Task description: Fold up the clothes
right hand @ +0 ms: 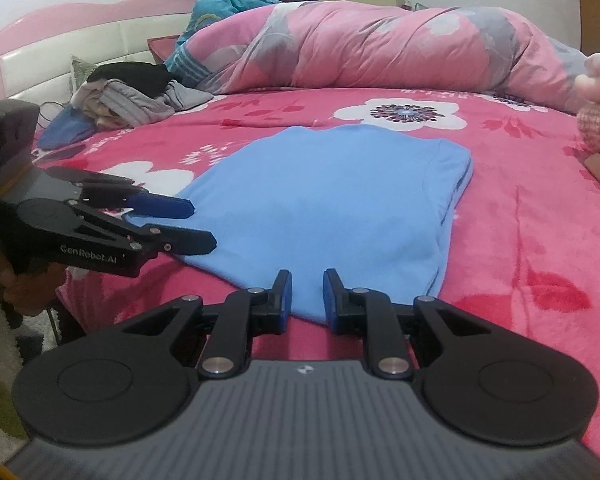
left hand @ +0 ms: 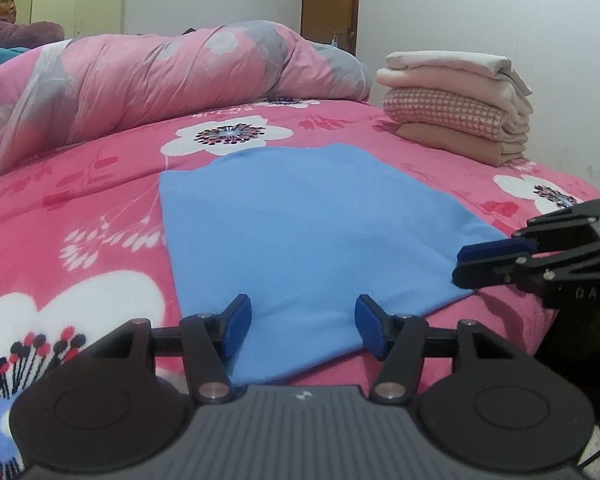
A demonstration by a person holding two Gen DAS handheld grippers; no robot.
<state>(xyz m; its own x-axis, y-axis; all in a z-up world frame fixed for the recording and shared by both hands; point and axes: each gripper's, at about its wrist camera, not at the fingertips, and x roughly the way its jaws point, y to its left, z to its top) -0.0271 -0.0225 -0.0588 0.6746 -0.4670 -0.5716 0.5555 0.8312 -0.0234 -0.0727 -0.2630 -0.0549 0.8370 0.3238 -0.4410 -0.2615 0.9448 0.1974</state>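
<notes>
On pink floral bedspread [left hand: 100, 208], flat and partly folded: blue garment [left hand: 300, 220], near edge toward both grippers. Left gripper [left hand: 303, 328] spread wide over near hem, gripping nothing; right gripper [right hand: 307, 298] parted narrowly at near corner, also gripping nothing. Beyond right side, stack of folded clothes [left hand: 456, 112]; behind, rumpled quilt [left hand: 172, 80]

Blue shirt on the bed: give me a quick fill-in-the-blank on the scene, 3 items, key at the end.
1. The blue shirt lies flat on a floral blanket whose main colour is ____.
2. The left claw and right claw are both ____ at the shirt's near edge.
3. The top item of the folded stack is ____ in colour.

Missing words: pink; open; white
</notes>
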